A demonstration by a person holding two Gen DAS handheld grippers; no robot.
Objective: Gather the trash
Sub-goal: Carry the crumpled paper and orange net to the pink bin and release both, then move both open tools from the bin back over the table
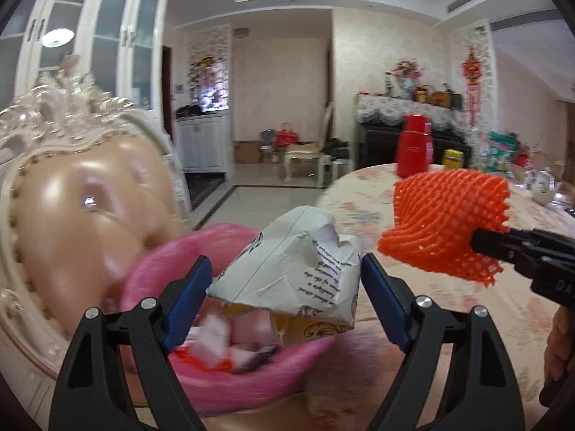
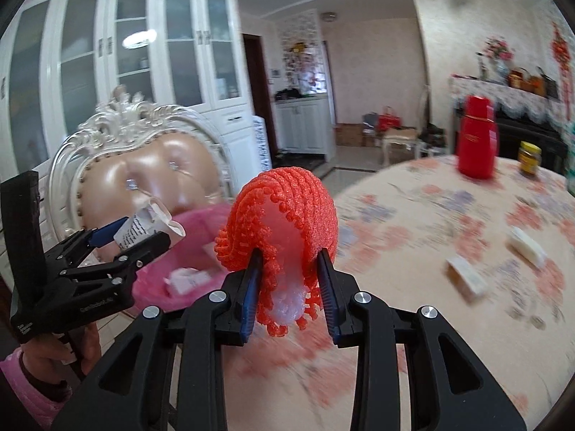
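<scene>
My left gripper (image 1: 285,262) is shut on a crumpled white paper wrapper (image 1: 291,262) with printed script, held just above a pink bin (image 1: 230,384) with several scraps inside. My right gripper (image 2: 290,255) is shut on an orange foam net (image 2: 287,208) with a white foam piece inside it. In the left wrist view the net (image 1: 445,222) hangs to the right of the wrapper, over the table edge, on the right gripper (image 1: 478,242). In the right wrist view the left gripper (image 2: 143,231) with the wrapper (image 2: 143,226) is to the left, over the pink bin (image 2: 205,219).
A round table with a floral cloth (image 2: 431,233) carries two small white packets (image 2: 467,276) (image 2: 526,246), a red flask (image 2: 478,136) and a yellow jar (image 2: 529,158). An ornate padded chair (image 2: 143,165) stands behind the bin. A hand (image 2: 54,355) in a pink sleeve holds the left gripper.
</scene>
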